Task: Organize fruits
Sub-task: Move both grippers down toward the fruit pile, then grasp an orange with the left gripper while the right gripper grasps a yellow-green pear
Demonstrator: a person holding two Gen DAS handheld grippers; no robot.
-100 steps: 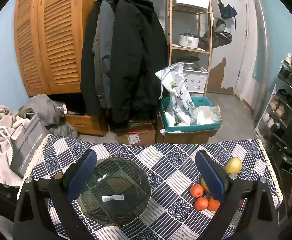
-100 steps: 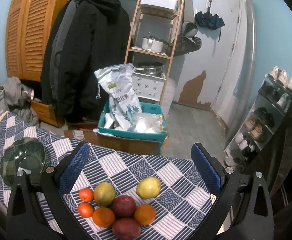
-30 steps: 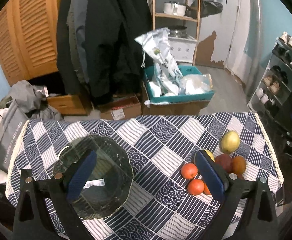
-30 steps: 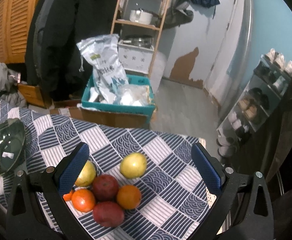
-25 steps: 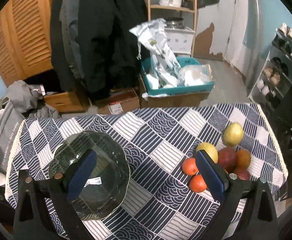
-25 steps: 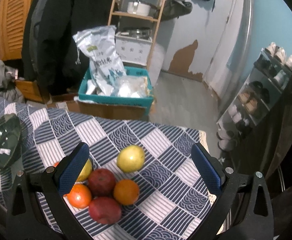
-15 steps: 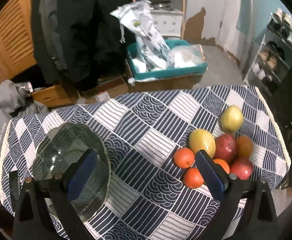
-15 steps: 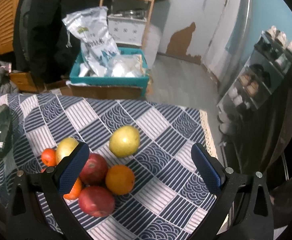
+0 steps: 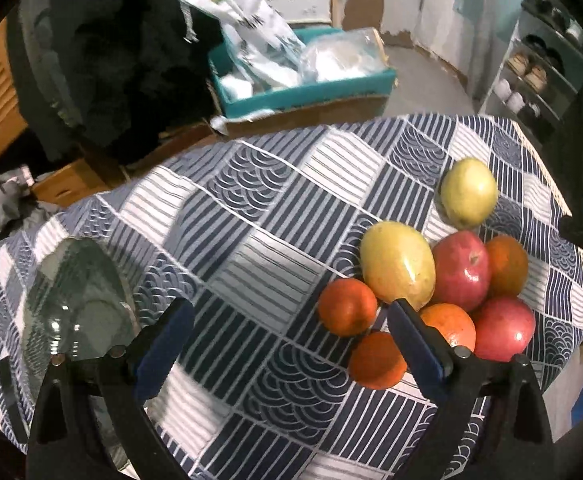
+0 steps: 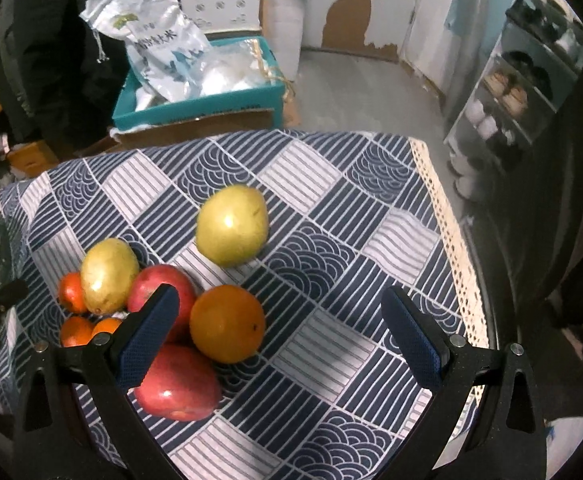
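Observation:
A pile of fruit lies on the blue patterned tablecloth point(image 9: 251, 216): a yellow pear point(image 9: 397, 264), two red apples point(image 9: 461, 270) point(image 9: 503, 328), several oranges point(image 9: 347, 306), and a second yellow-green pear point(image 9: 468, 192) a little apart. A clear glass bowl point(image 9: 71, 304) sits at the left. My left gripper point(image 9: 287, 336) is open and empty above the cloth between bowl and fruit. In the right wrist view, my right gripper point(image 10: 279, 328) is open and empty just above the large orange point(image 10: 227, 322) and a red apple point(image 10: 177, 384); the lone pear point(image 10: 231, 224) lies beyond.
Past the table's far edge stand a teal crate point(image 10: 195, 104) of plastic bags on a cardboard box, dark coats point(image 9: 103, 52) and a shoe rack point(image 10: 519, 92) at the right. The table's right edge has a lace trim point(image 10: 447, 228).
Both grippers have moved forward and tilted down toward the table; the fruit pile looks larger and closer in both views. Both stay open.

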